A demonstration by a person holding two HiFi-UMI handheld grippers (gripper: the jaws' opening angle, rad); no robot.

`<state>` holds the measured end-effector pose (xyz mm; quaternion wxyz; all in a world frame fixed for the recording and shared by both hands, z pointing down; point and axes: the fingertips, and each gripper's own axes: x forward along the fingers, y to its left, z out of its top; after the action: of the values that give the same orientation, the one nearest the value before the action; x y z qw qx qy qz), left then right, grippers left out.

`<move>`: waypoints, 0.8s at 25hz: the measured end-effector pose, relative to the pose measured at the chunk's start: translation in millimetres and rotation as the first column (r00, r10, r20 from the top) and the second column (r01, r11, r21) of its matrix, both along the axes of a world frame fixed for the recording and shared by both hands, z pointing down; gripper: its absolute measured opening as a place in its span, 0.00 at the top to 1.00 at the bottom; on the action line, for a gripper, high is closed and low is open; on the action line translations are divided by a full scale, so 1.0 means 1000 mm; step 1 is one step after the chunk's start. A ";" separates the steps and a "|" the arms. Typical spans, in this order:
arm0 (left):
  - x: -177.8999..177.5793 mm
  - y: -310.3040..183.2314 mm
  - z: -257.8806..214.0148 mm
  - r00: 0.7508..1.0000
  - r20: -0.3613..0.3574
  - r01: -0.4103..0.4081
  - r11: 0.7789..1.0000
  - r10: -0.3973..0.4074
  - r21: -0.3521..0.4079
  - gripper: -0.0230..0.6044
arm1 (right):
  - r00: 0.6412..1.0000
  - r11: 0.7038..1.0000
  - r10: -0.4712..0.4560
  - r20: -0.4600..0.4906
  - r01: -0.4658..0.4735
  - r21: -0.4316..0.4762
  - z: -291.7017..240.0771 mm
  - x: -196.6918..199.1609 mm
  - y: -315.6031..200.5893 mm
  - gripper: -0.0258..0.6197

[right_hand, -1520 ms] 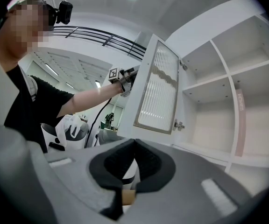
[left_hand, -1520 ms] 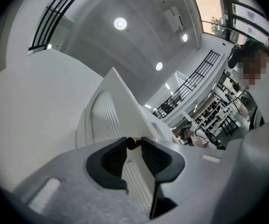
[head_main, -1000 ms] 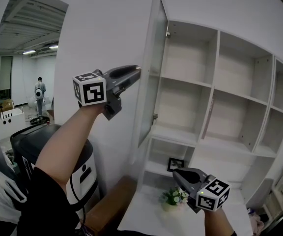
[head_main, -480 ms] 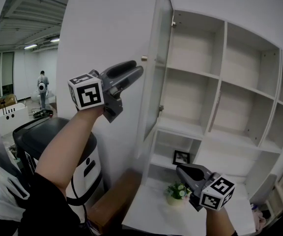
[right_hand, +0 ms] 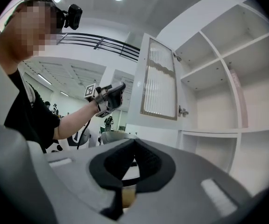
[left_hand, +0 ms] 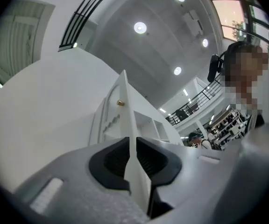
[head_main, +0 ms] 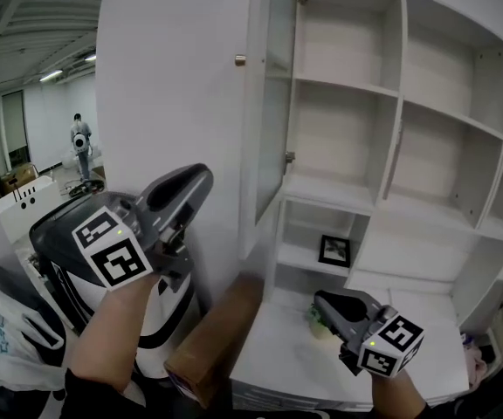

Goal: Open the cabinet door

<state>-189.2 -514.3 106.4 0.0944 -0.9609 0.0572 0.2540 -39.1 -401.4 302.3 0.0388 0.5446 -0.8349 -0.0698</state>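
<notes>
Since the cabinet (head_main: 398, 77) shows every shelf bare from 12 to 4 o'clock in the head view, I judge the opening as good as done. Its door (head_main: 269, 129) stands swung out at 12 o'clock, nearly edge-on to the camera, so nothing needs to hold it. The white surface (head_main: 278, 356) below lies at 6 o'clock, with a cardboard box (head_main: 217, 339) leaning beside it at 7 o'clock.

The left tool (head_main: 201, 180) hangs at 8 o'clock, apart from the door and aimed up at it. Its jaws stand a narrow slit apart and pinch nothing; the door's edge (left_hand: 127, 106) merely lines up in that slit from farther off. This looks like a let-go after the pull. The right tool (head_main: 321, 302) waits low at 5 o'clock over the surface, jaws pressed together and empty, probably kept there to stay out of the door's swing. A small picture frame (head_main: 334, 250) sits on the lowest shelf at 5 o'clock, and the door's knob (head_main: 240, 59) shows at 11 o'clock.

A second ago the left tool was up at the door's edge. It has since dropped away, and the door, then showing more of its pane, has turned wider. The right tool has hardly shifted.
</notes>
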 end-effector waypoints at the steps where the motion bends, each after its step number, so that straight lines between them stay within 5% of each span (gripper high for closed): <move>1: -0.005 0.007 0.013 1.000 -0.004 0.002 0.999 -0.002 -0.034 0.91 | 1.000 1.000 -0.001 0.000 0.001 -0.002 0.002 0.001 0.005 0.96; 6: 0.002 0.057 0.091 0.999 0.031 0.040 0.987 -0.036 -0.156 0.95 | 0.999 1.000 0.005 0.043 -0.004 -0.010 0.008 0.010 0.040 0.96; 12: 0.051 0.145 0.197 0.981 0.182 -0.009 0.944 0.073 -0.330 0.95 | 0.994 1.000 -0.007 0.106 0.008 -0.011 0.025 0.010 0.107 0.96; 20: 0.077 0.256 0.279 0.928 0.369 0.072 0.952 0.046 -0.298 0.95 | 0.976 1.000 0.029 0.216 -0.027 -0.014 0.067 0.009 0.194 0.96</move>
<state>-112.0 -258.8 385.1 -0.0451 -0.9940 0.0835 0.0550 -30.1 -207.3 368.9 -0.0481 0.5605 -0.8267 -0.0052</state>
